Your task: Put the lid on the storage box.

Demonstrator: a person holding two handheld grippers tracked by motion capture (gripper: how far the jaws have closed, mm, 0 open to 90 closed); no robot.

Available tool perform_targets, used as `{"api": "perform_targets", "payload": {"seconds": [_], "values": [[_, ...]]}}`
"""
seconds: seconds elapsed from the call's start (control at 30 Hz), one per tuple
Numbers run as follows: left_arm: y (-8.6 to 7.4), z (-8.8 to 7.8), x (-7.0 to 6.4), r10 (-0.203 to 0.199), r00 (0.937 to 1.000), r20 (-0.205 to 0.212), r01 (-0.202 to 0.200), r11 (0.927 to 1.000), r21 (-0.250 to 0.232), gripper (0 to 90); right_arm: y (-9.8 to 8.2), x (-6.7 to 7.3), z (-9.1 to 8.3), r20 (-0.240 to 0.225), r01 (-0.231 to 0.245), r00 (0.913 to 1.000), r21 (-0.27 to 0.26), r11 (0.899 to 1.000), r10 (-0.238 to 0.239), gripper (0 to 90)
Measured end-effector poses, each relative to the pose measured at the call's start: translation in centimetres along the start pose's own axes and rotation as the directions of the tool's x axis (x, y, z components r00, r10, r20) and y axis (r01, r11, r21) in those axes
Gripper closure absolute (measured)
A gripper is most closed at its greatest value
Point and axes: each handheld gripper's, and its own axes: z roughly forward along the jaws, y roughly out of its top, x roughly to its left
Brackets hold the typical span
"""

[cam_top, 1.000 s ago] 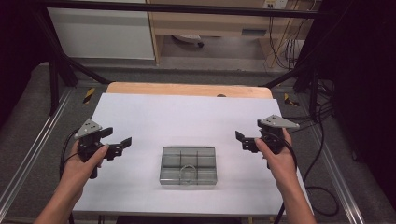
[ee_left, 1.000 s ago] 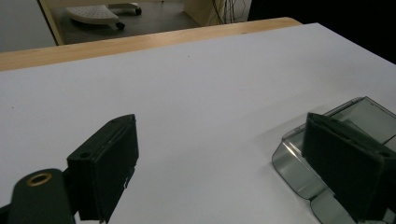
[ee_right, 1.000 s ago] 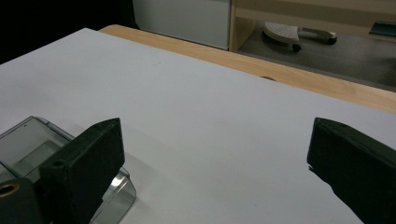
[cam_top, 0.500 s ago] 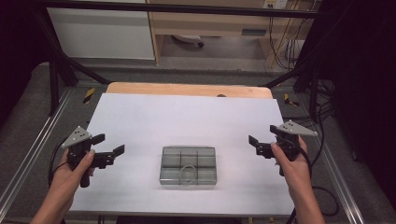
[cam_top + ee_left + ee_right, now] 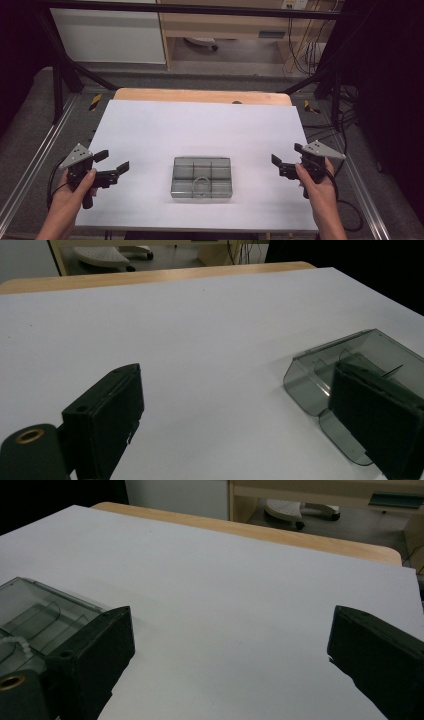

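Observation:
A clear grey compartment box (image 5: 202, 177) lies shut near the front middle of the white table (image 5: 200, 130), with a small white ring-like item inside. My left gripper (image 5: 112, 162) is held open at the table's left front, well left of the box, jaws empty. My right gripper (image 5: 287, 156) is held open at the right front, right of the box, also empty. In the left gripper view the box (image 5: 330, 370) lies behind the right jaw. In the right gripper view the box (image 5: 35, 612) is at the left, behind the left jaw.
The table's wooden back edge (image 5: 200, 95) runs across the far side. Metal frame rails (image 5: 30, 165) flank the table. Cables (image 5: 305, 55) hang at the back right. A cabinet (image 5: 110, 35) stands beyond the table.
Both hands have drawn back toward the front edge and outward, away from the box. The jaws stay open. The box has not moved.

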Motion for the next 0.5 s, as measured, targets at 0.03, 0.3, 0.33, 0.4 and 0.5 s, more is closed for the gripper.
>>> {"api": "perform_targets", "payload": {"seconds": [0.03,0.3,0.33,0.4,0.5], "values": [[-0.1,0.0,0.0,-0.002,1.0000,0.001,0.002,1.0000,0.001,8.4,-0.3,0.0,0.0,0.000,0.000,1.0000,0.003,1.000,0.000,5.2],[-1.4,0.8,0.2,-0.016,0.9999,-0.001,0.016,0.9997,0.021,9.0,-2.1,-0.1,0.2,0.006,-0.018,0.9998,0.016,1.000,0.018,3.9],[-1.6,0.9,0.2,-0.017,0.9999,-0.003,0.017,0.9996,0.022,9.1,-2.3,-0.2,0.2,0.007,-0.019,0.9998,0.021,1.000,0.019,3.7],[-1.9,1.1,0.3,-0.020,0.9998,-0.005,0.020,0.9995,0.026,9.4,-2.7,-0.2,0.3,0.009,-0.021,0.9997,0.026,0.999,0.021,3.7],[-2.3,1.5,0.3,-0.021,0.9998,-0.001,0.021,0.9991,0.037,9.6,-3.3,-0.2,0.5,-0.001,-0.030,0.9996,0.050,0.998,0.030,3.7]]}}
